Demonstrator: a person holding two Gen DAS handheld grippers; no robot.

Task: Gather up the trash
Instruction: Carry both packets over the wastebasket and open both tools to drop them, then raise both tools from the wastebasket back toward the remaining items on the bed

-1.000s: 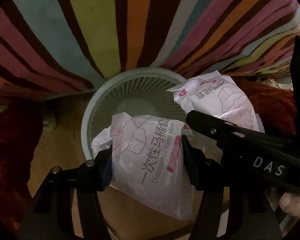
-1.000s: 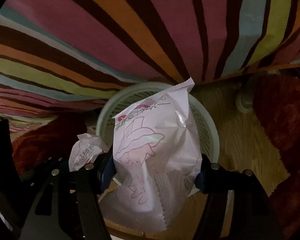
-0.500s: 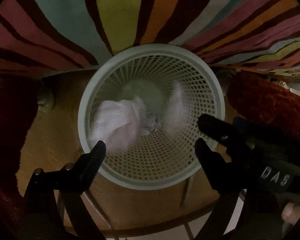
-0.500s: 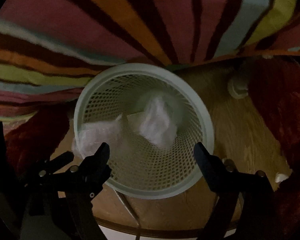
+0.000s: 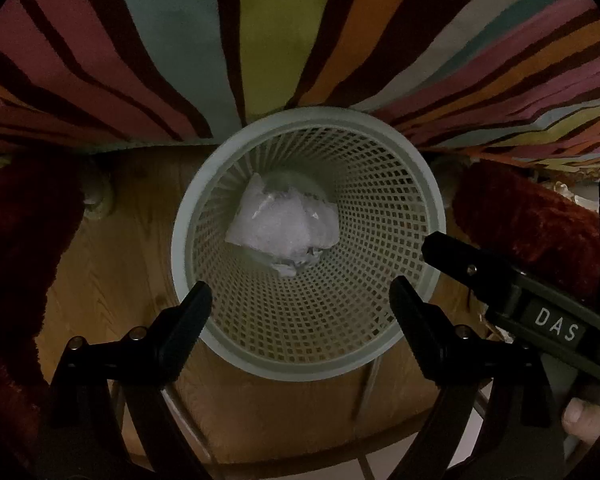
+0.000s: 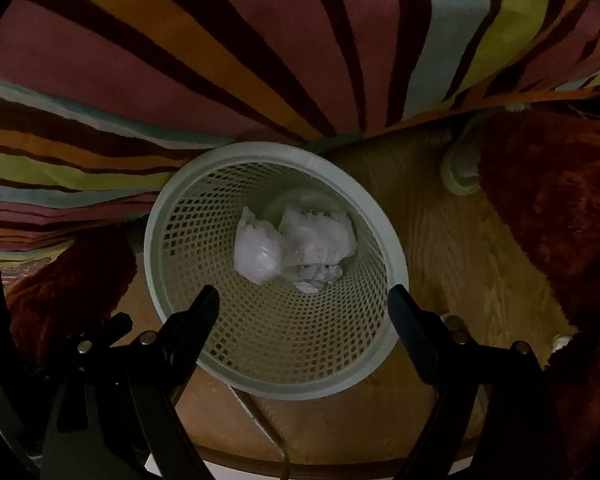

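Both the left gripper (image 5: 300, 292) and the right gripper (image 6: 302, 294) hang over the pale round mesh plastic wastebasket (image 5: 396, 216), jaws spread and empty. The crumpled white plastic wrappers (image 6: 296, 248) lie at its bottom. The right view separates two packets; the left shows one lump.

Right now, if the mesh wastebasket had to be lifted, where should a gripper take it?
Probably the near rim of the wastebasket, from straight above, one finger inside and one outside. It stands upright and open-topped, and its mouth looks wider than the open gripper.
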